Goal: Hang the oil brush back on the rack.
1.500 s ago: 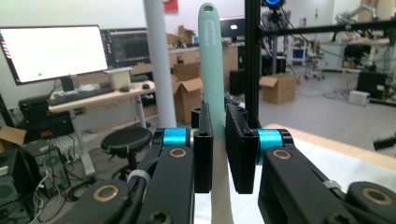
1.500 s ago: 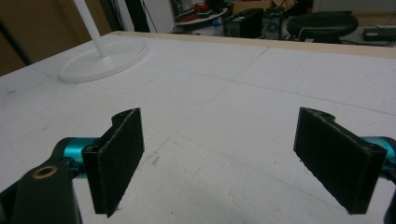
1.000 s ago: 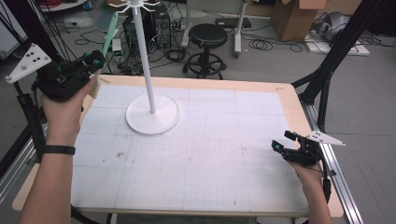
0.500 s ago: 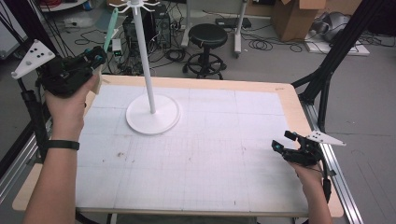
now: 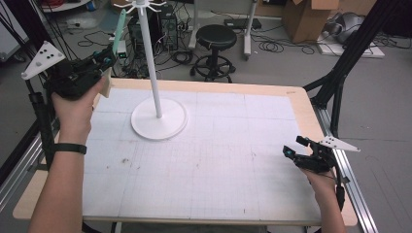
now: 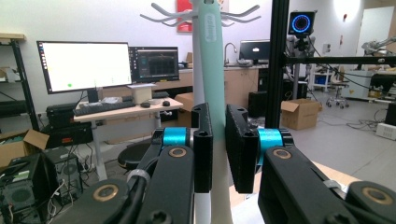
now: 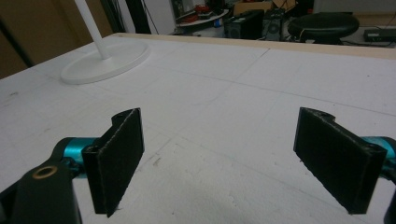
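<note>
From the high view, your left gripper (image 5: 80,75) hangs over the far left corner of the white gridded desk (image 5: 214,165), beyond its wooden edge, with a long pale mint-green plastic handle (image 5: 118,30) rising from its jaws. Just beside it stands the white metal hook stand (image 5: 158,104), its round base on the desk and its pole close to the handle. Your right gripper (image 5: 305,156) sits low near the desk's right edge, with wide bare board between the two hands. A black round stool (image 5: 215,38) and loose cables lie on the floor past the far edge.

In the left gripper view, your jaws pinch the mint-green handle (image 6: 212,70) upright, directly before the stand's pole and hooks (image 6: 198,11).

In the right gripper view, your jaws stand spread over bare desk (image 7: 224,121), nothing between them; the stand's base (image 7: 105,60) is well apart.
</note>
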### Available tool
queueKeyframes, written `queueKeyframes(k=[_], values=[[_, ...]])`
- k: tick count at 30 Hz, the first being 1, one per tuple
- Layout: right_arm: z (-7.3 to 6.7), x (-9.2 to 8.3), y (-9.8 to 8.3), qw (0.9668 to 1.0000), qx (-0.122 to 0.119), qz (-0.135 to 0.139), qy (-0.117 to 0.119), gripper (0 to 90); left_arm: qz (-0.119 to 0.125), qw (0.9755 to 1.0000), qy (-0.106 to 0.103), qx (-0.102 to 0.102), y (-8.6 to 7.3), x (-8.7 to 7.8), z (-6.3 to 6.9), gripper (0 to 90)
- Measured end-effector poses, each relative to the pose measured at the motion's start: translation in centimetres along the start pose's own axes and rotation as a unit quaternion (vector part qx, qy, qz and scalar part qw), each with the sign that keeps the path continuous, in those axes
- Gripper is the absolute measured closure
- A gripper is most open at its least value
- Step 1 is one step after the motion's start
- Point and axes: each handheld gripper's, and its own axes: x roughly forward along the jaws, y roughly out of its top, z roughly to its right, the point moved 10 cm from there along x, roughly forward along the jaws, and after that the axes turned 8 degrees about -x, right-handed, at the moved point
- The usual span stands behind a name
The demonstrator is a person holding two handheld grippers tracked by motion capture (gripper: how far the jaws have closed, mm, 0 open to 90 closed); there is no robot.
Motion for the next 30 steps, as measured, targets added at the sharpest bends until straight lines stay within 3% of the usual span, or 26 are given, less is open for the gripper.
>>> queueKeyframes(k=[13,22,26,30], values=[[-0.1,0.0,0.0,1.0000,0.003,-0.001,0.002,15.4,-0.006,1.0000,0.005,-0.003,-0.5,1.4,0.0,81.6],[-0.1,0.0,-0.1,1.0000,0.004,-0.003,0.002,15.4,-0.027,0.9995,0.001,0.014,-1.4,2.1,0.4,78.6],[0.0,0.0,0.0,1.0000,0.003,0.000,0.001,15.4,-0.076,0.9966,0.018,0.026,-2.7,2.6,0.4,54.0],[-0.1,0.0,-0.1,1.0000,0.005,-0.002,0.002,15.4,-0.097,0.9946,0.026,0.027,-3.7,2.5,0.5,36.2]])
